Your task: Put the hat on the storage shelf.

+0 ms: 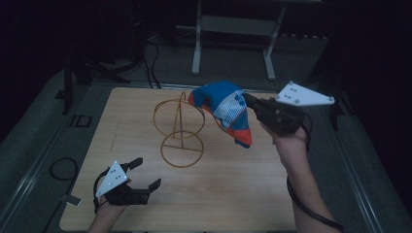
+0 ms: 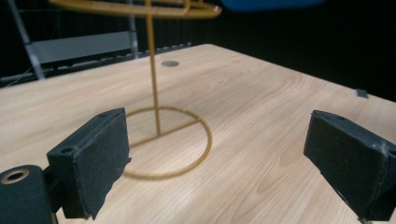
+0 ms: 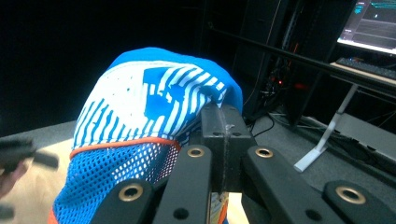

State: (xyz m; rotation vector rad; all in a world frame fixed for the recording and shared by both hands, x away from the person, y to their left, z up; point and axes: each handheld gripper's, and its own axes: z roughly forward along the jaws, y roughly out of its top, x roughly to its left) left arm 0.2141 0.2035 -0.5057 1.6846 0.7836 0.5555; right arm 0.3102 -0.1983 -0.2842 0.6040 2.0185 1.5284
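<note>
Wooden table (image 1: 233, 194) has much free room in front, where the left gripper (image 1: 145, 174) waits with jaws spread, holding nothing. At the middle the thin wire stand (image 1: 179, 127) could tip if the cap (image 1: 224, 109) catches its top ring. The right gripper (image 1: 248, 101) is clenched on the cap, in the air near the far edge.

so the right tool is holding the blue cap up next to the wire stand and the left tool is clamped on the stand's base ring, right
Not quite. The left tool is open and grips nothing; in the left gripper view the wire stand has its base ring ahead of the spread jaws. The right tool does hold the blue cap beside the stand.
</note>
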